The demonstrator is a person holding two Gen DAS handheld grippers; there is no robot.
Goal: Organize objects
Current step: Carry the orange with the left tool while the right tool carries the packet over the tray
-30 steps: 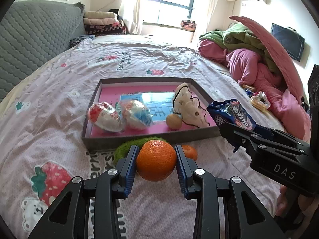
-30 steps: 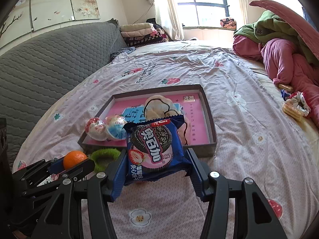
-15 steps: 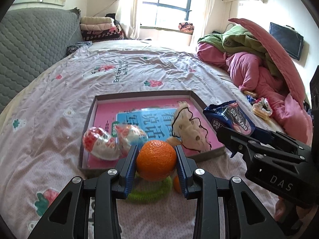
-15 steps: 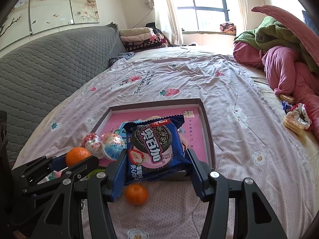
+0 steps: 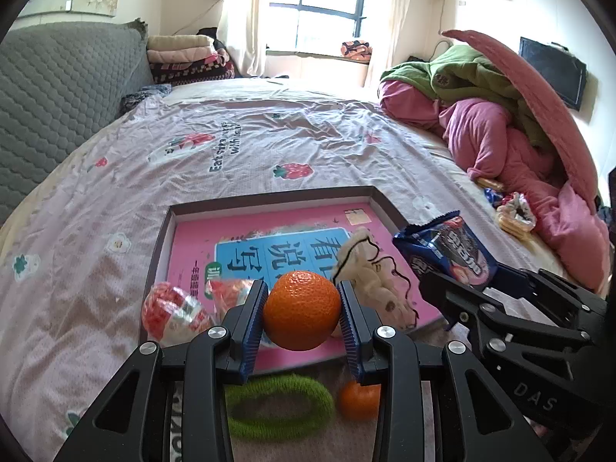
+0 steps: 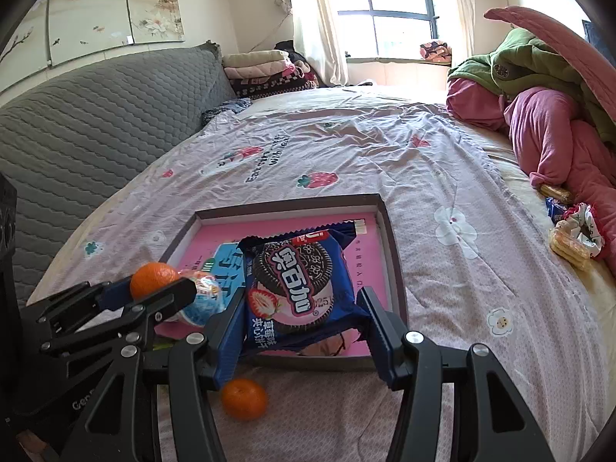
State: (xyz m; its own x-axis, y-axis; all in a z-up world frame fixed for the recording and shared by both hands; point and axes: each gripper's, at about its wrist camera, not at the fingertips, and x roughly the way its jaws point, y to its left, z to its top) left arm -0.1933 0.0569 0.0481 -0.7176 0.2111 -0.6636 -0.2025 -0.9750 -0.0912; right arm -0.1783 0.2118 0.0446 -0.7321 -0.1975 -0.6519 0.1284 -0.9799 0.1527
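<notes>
My left gripper is shut on an orange and holds it above the near edge of the shallow box with a pink printed floor; the orange also shows in the right wrist view. My right gripper is shut on a blue Oreo packet, also held over the box; the packet shows in the left wrist view. In the box lie two wrapped round sweets and a white soft toy.
A second small orange and a green hair ring lie on the bedsheet in front of the box. Pink and green bedding is piled at the right, with snacks beside it. A grey headboard runs along the left.
Both grippers have risen and moved forward over the box with their loads. The green ring and small orange now show below the left gripper.
</notes>
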